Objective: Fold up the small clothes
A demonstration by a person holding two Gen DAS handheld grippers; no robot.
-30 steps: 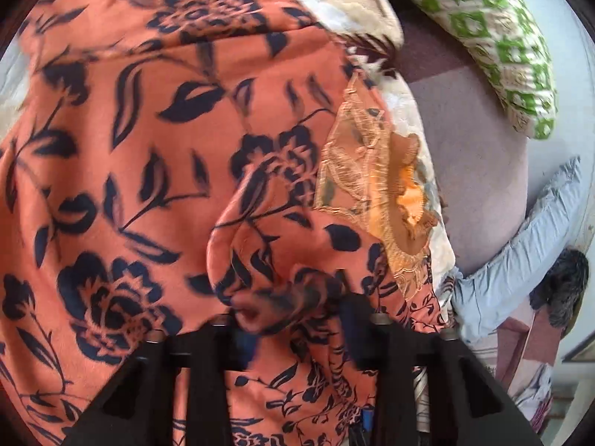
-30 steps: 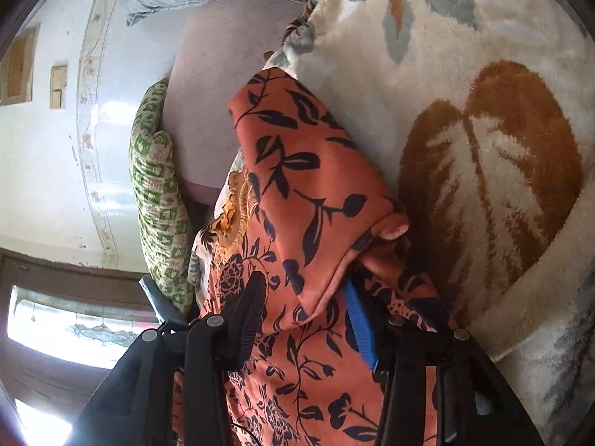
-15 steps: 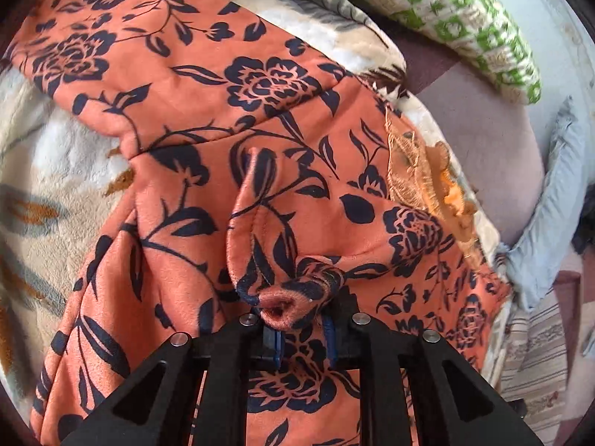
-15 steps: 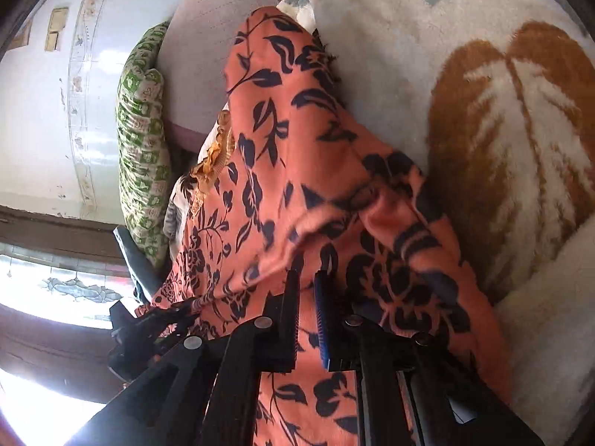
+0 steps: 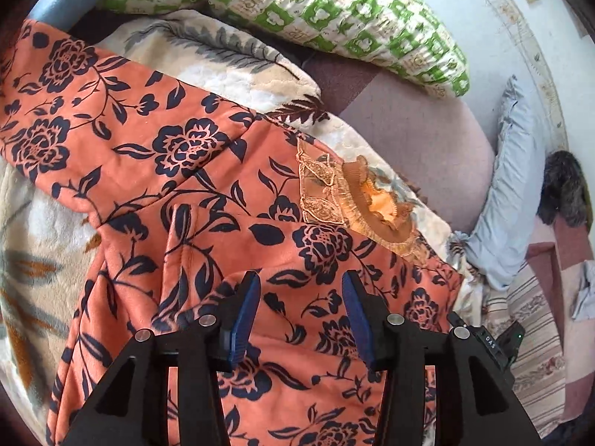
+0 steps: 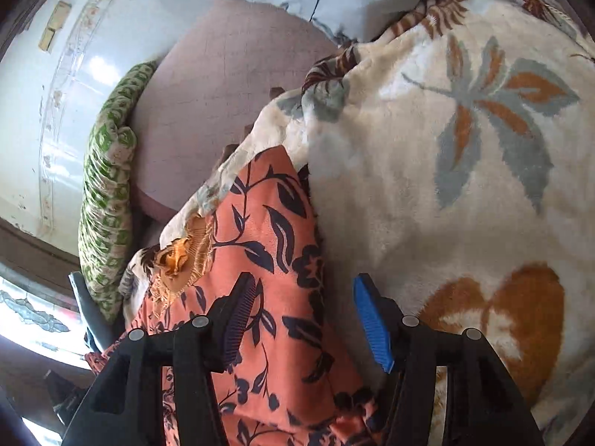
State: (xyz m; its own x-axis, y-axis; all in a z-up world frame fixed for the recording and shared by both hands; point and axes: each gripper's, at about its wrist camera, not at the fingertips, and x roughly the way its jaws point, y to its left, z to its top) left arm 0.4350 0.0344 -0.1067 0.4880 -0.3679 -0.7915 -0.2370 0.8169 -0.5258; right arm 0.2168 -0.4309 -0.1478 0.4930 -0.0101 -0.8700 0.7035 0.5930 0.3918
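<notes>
The orange floral garment (image 5: 208,200) lies on the blanket (image 6: 446,148), one sleeve folded inward beside its collar (image 5: 357,200). Further folds look undone. Left gripper (image 5: 300,319) and right gripper (image 6: 308,319) are opening, pinching nothing.

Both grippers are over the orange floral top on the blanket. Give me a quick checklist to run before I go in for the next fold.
1. Left gripper free of cloth: ok. Its jaws are opening, with nothing pinched between them.
2. Right gripper free of cloth: ok. Its jaws are opening above the garment's edge, gripping nothing.
3. Orange floral top lying on the blanket: ok.
4. Sleeve folded in over the body: ok for the flap under the left gripper; the far sleeve is still spread out: not ok.
5. Embroidered neckline in sight: ok.
6. Folded edge lying flat: cannot tell.
</notes>
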